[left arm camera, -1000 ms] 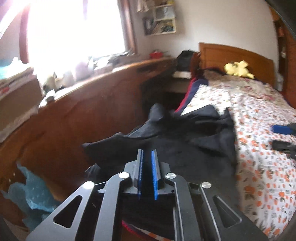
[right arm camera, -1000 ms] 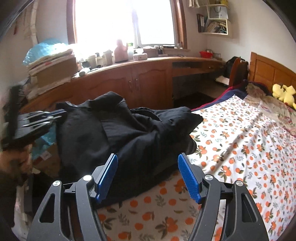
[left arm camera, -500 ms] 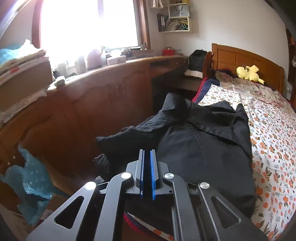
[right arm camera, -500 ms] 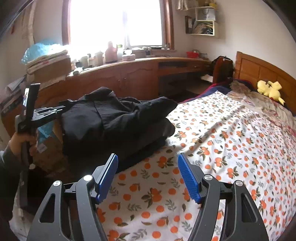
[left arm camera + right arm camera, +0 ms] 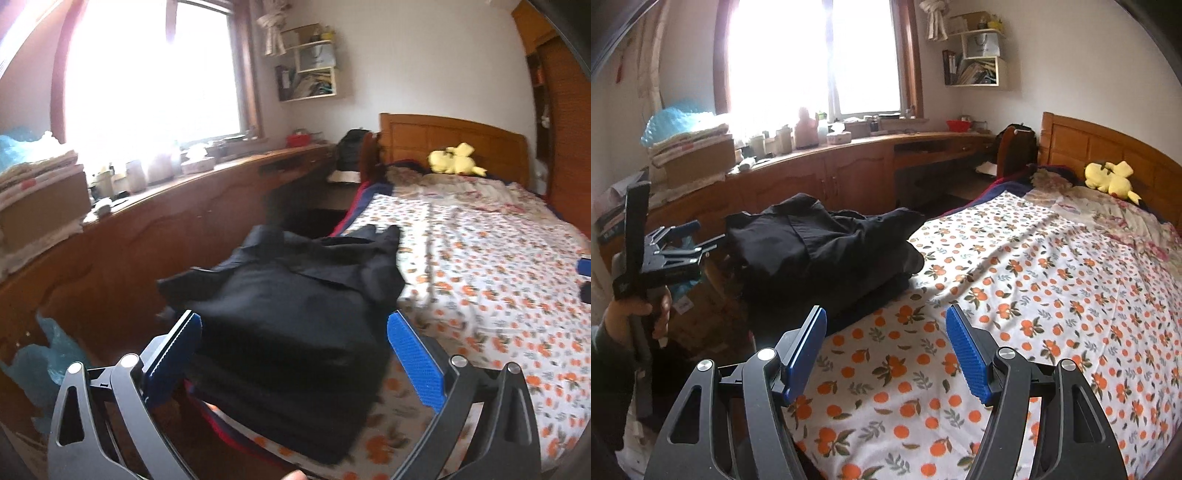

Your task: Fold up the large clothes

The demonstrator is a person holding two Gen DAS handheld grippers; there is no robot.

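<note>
**Garment released at the bed's edge; both tongs drawn back**

Now that the left tongs (image 5: pixel 293 354) have been let go of the cloth, the black garment (image 5: pixel 295 306) is left lying free on the bed (image 5: pixel 1052 280), at its window-side edge. Half a second ago the blue pads were pressed together close over the dark fabric; their jaws are opening at this moment and are seen spread wide, with nothing pinched. The garment is framed between the pads in the left wrist view, but no contact with either pad can be made out.

By this release the current fold is judged to be finished or nearly so: the garment is gathered into a thick, roughly rectangular stack, though a loose flap is still seen sticking out on the side toward the wooden cabinets (image 5: pixel 812 177). Whether another fold or a smoothing pass is needed cannot be settled from these views.

The right tongs (image 5: pixel 886 350) are held partly spread and empty over the orange-print bedspread, on the side of the garment away from the cabinets, and have been carried farther back from it than a second ago.

The left hand (image 5: pixel 646 310) is seen gripping its handle beyond the bed's edge, beside the garment, with the tongs pointed toward the stack and tilted somewhat downward. The right tongs are likewise angled downward toward the bed.
</note>
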